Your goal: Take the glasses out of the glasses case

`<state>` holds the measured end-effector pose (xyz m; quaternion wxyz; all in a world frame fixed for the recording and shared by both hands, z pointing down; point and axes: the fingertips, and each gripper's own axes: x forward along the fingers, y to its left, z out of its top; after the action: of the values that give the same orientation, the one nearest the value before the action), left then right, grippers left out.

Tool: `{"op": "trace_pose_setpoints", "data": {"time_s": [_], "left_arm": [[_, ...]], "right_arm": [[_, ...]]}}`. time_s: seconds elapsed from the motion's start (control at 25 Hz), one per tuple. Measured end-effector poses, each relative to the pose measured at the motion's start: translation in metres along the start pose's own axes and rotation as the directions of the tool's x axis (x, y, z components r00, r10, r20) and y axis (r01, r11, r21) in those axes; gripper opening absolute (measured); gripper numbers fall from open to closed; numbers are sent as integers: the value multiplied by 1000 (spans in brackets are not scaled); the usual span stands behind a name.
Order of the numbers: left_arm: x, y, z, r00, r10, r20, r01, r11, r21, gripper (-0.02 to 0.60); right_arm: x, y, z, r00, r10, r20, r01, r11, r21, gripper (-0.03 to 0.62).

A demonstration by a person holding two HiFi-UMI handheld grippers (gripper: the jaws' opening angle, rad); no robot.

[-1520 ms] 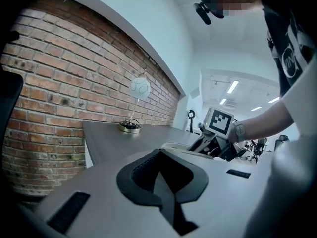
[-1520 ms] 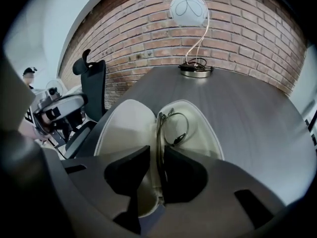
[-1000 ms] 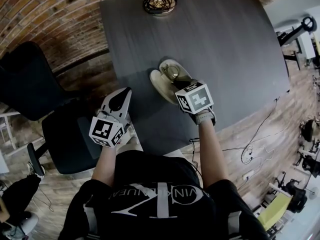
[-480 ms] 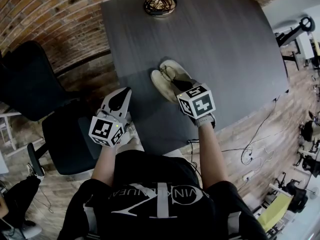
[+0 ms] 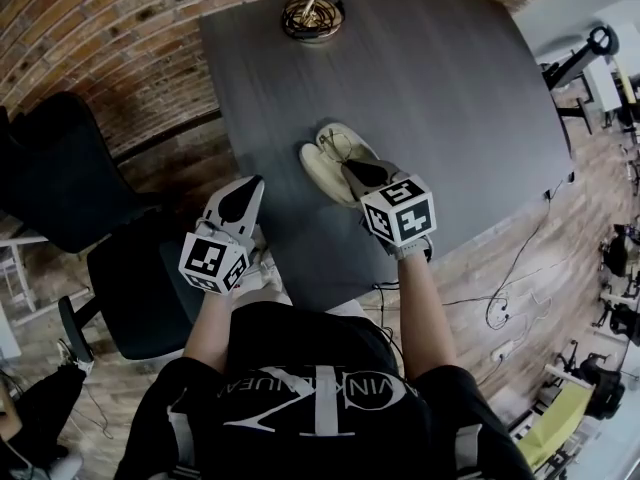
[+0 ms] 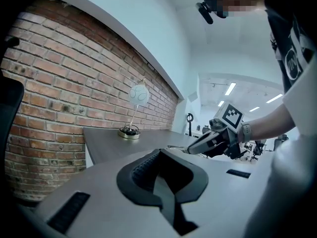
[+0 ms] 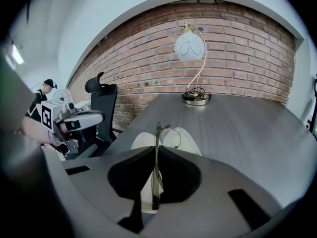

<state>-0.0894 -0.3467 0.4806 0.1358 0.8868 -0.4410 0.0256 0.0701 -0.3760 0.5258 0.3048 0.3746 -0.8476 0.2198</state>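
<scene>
A cream glasses case (image 5: pixel 318 165) lies open on the dark table (image 5: pixel 450 98), near its front edge. The thin metal-framed glasses (image 7: pixel 166 134) stand up over the case (image 7: pixel 190 142), lifted at one side. My right gripper (image 7: pixel 155 155) is shut on one temple arm, which runs up between the pads. In the head view my right gripper (image 5: pixel 354 171) hangs just over the case's near end. Off the table's left front corner, my left gripper (image 5: pixel 247 190) is held level. Its jaws meet with nothing between them in its own view (image 6: pixel 159 152).
A lamp with a white globe shade (image 7: pixel 189 46) and a round brass base (image 5: pixel 313 14) stands at the table's far edge. Black office chairs (image 5: pixel 60 168) stand to the left by the brick wall. Cables lie on the wooden floor at the right (image 5: pixel 505 298).
My right gripper has pulled up and back toward the person, taking the glasses partly up out of the case. The left gripper has stayed where it was.
</scene>
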Motion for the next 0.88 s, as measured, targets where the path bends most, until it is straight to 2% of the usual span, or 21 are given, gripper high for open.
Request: {"op": "trace_pose_setpoints", "data": {"time_s": [0.48, 0.88], "left_arm": [[-8, -1, 16, 999, -41, 7, 41, 998, 45, 15], [-19, -7, 24, 996, -84, 15, 83, 994, 74, 15]], "right_arm": [[-33, 11, 15, 983, -63, 173, 55, 997, 48, 37], [-73, 21, 18, 922, -147, 359, 110, 987, 121, 37]]}}
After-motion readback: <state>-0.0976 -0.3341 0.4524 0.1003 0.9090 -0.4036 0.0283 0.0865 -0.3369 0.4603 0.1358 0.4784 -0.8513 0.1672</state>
